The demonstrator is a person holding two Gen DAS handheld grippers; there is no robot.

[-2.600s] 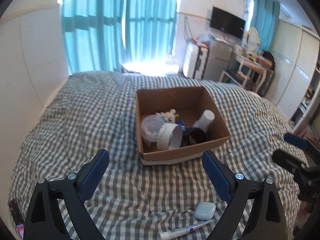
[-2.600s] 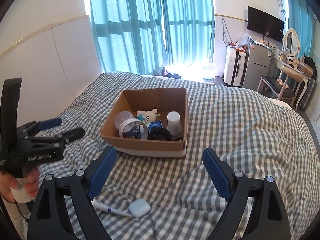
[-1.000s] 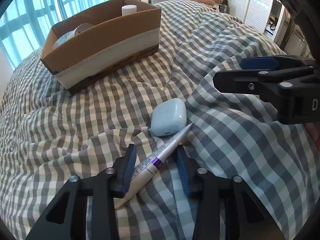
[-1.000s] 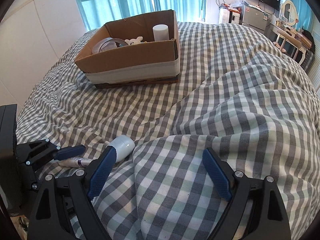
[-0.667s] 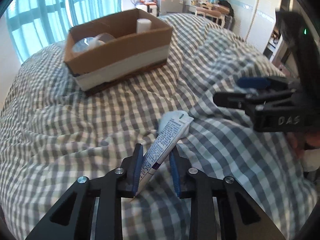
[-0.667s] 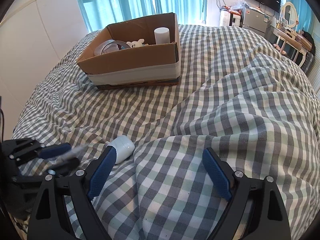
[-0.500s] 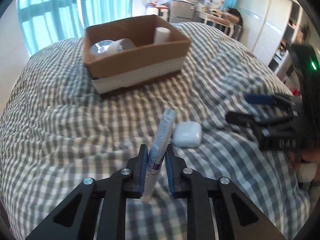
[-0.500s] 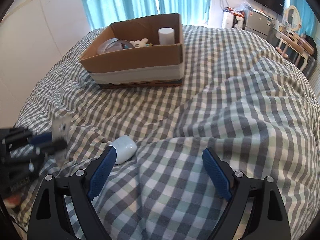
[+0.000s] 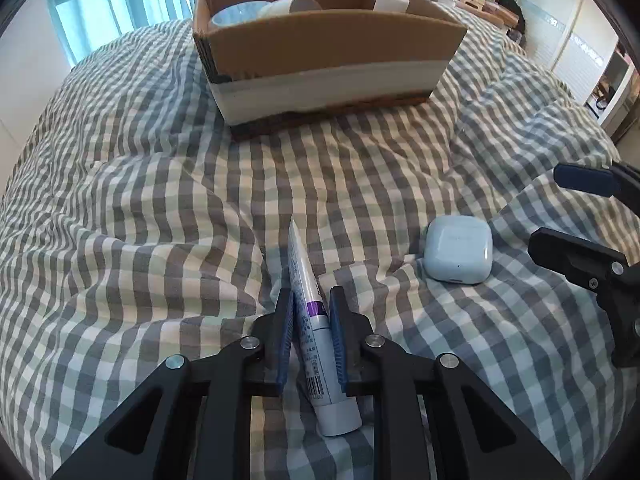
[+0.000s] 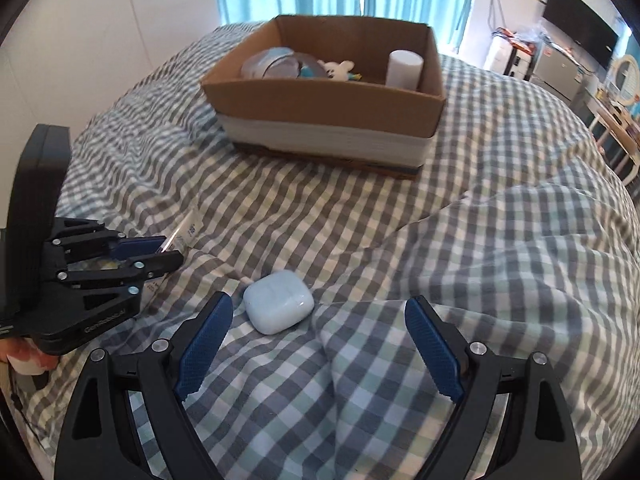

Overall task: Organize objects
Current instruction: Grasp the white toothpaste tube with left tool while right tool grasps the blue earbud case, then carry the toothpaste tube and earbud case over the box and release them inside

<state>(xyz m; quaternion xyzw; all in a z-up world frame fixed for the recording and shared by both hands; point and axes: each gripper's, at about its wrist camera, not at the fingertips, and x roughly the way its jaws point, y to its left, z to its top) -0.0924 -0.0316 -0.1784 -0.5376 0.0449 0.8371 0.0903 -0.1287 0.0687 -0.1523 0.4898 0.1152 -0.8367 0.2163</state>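
My left gripper (image 9: 310,300) is shut on a white tube with a purple band (image 9: 310,312), held above the checked bedcover; it also shows in the right wrist view (image 10: 168,250), where the tube's flat end (image 10: 191,229) sticks out. A pale blue earbud case (image 9: 457,254) lies on the cover right of the tube. My right gripper (image 10: 318,324) is open, low over the cover, with the case (image 10: 279,302) just ahead of its left finger. A cardboard box (image 9: 332,36) holding cups, a white bottle and a small plush toy stands further back (image 10: 324,120).
The checked duvet (image 9: 140,200) is rumpled, with a raised fold on the right (image 10: 500,240). Blue curtains and a white wall stand behind the bed. A TV, fridge and dressing table (image 10: 576,52) are at the far right.
My left gripper closed on the tube, lifted it off the cover and moved toward the box. My right gripper came nearer to the earbud case.
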